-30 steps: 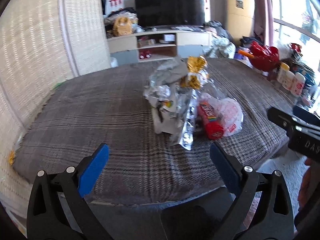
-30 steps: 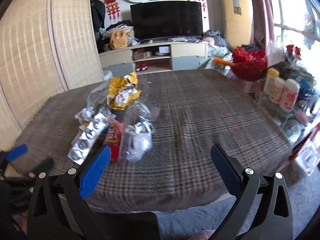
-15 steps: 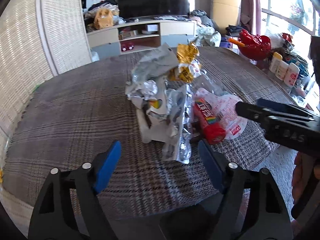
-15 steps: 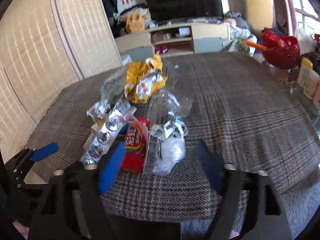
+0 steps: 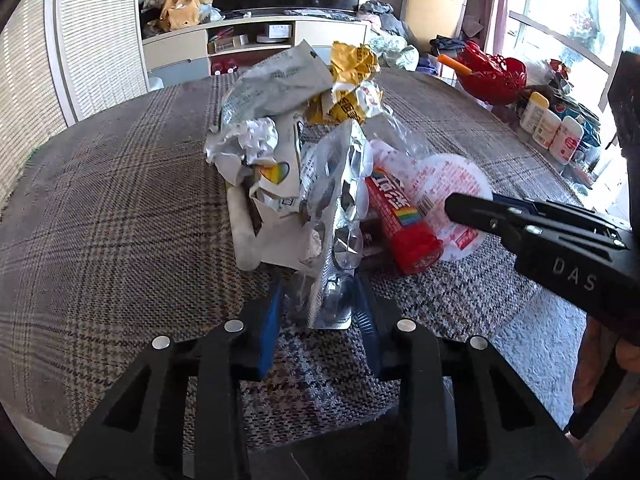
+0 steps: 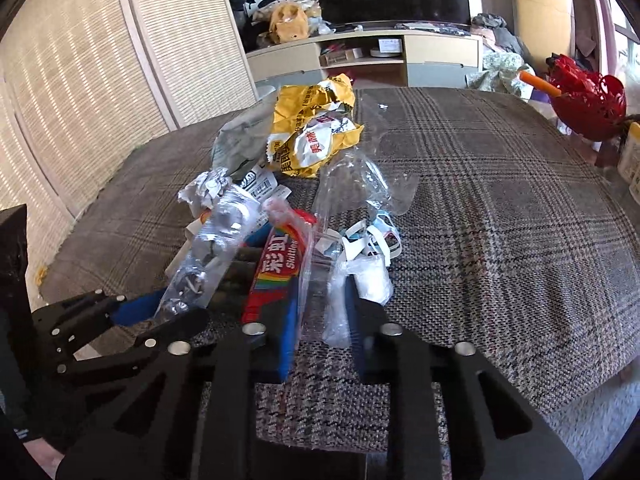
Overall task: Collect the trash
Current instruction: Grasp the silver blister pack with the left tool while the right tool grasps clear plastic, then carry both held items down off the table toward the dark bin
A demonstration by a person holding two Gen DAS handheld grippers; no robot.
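Now the left gripper [image 5: 320,312] is closing around the silver blister pack [image 5: 336,240]; the right gripper [image 6: 320,316] pinches a clear plastic wrapper [image 6: 340,292]. Beyond both jaws the trash pile [image 5: 304,140] waits uncollected on the table [image 5: 100,220].

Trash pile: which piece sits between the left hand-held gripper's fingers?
The silver blister pack, its lower end between the closing jaws of the left hand-held gripper. The red candy wrapper and yellow wrapper lie beyond it.

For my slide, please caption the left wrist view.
Left gripper closing around a blister pack in table trash.
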